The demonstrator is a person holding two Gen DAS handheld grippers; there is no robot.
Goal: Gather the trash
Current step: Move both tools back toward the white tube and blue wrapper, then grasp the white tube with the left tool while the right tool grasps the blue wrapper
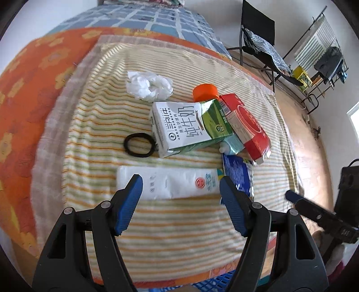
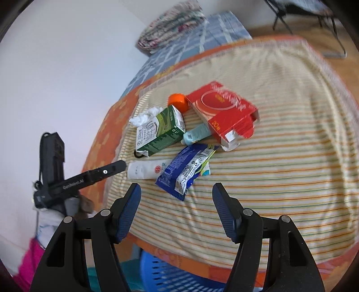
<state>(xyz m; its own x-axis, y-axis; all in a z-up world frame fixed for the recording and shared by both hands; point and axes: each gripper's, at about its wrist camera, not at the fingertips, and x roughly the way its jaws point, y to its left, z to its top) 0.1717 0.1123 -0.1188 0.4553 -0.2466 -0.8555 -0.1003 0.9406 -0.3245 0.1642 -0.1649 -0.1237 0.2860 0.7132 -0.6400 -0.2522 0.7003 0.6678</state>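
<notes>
Trash lies on a striped towel point(image 1: 179, 220) on the bed. My left gripper point(image 1: 180, 182) is open, its tips on either side of a white tube point(image 1: 170, 182). Beyond lie a green-white milk carton point(image 1: 186, 125), a red box point(image 1: 246, 125), an orange cap point(image 1: 205, 91), crumpled tissue point(image 1: 148, 84), a black ring point(image 1: 139, 144), a small teal bottle point(image 1: 232, 144) and a blue wrapper point(image 1: 237, 177). My right gripper point(image 2: 176, 189) is open and empty, just short of the blue wrapper point(image 2: 181, 170). The white tube point(image 2: 148, 170), carton point(image 2: 161, 132) and red box point(image 2: 224, 114) also show there.
A blue slotted basket point(image 2: 170, 274) stands below the bed's near edge. An orange flowered sheet point(image 1: 29, 89) and blue checked bedding point(image 1: 143, 20) lie beyond the towel. A black chair point(image 1: 258, 40) and rack point(image 1: 323, 67) stand on the wooden floor at right.
</notes>
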